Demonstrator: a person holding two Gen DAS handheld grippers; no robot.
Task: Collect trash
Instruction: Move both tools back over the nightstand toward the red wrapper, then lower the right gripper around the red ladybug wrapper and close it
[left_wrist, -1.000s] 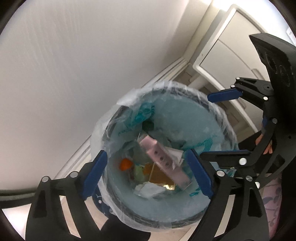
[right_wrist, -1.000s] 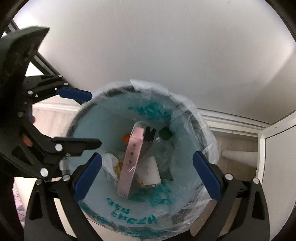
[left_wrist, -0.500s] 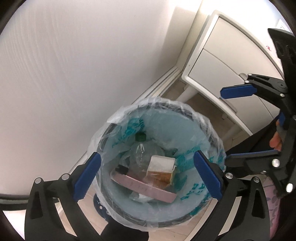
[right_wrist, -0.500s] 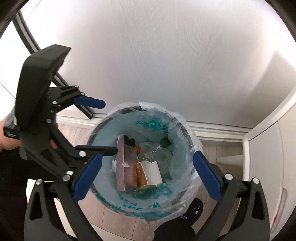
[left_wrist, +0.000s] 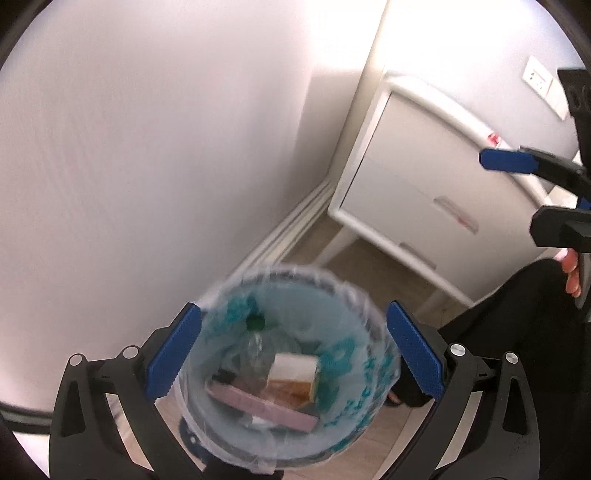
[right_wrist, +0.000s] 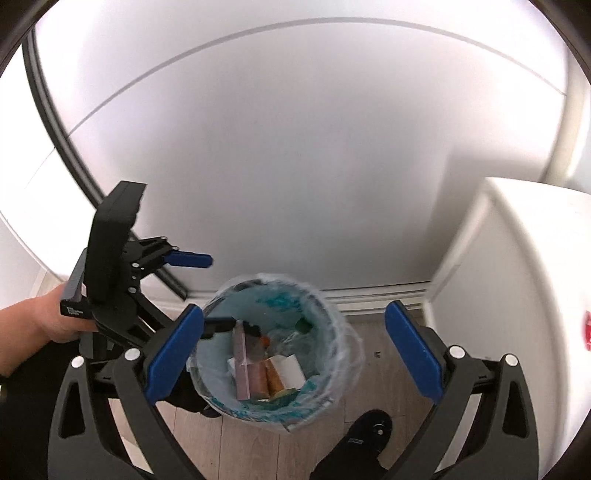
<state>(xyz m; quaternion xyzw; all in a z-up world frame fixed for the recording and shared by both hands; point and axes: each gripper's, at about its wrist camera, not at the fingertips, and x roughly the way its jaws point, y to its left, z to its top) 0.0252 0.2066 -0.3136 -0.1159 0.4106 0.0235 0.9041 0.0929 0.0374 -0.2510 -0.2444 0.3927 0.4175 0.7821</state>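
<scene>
- Left gripper (left_wrist: 291, 354): jaws spread wide and empty, having just finished opening.
- Right gripper (right_wrist: 293, 350): jaws released, nothing between them.
- Bin (right_wrist: 334, 310), lower centre of both views, looks smaller than a second ago; pink box (right_wrist: 242, 363) and bottle (left_wrist: 255, 343) lie inside, so the drop seems done.

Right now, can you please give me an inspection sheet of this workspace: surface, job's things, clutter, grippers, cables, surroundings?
Surface: wood-look floor.
Job's things: lined trash bin standing on the floor, holding a pink flat box, a white-and-brown carton and a clear bottle with green cap.
Clutter: nothing seen outside the bin.
Grippers: left gripper open, empty; right gripper open, empty; both above the bin.
Cables: nothing seen.
Surroundings: white wall, baseboard, white cabinet, wall socket.
</scene>
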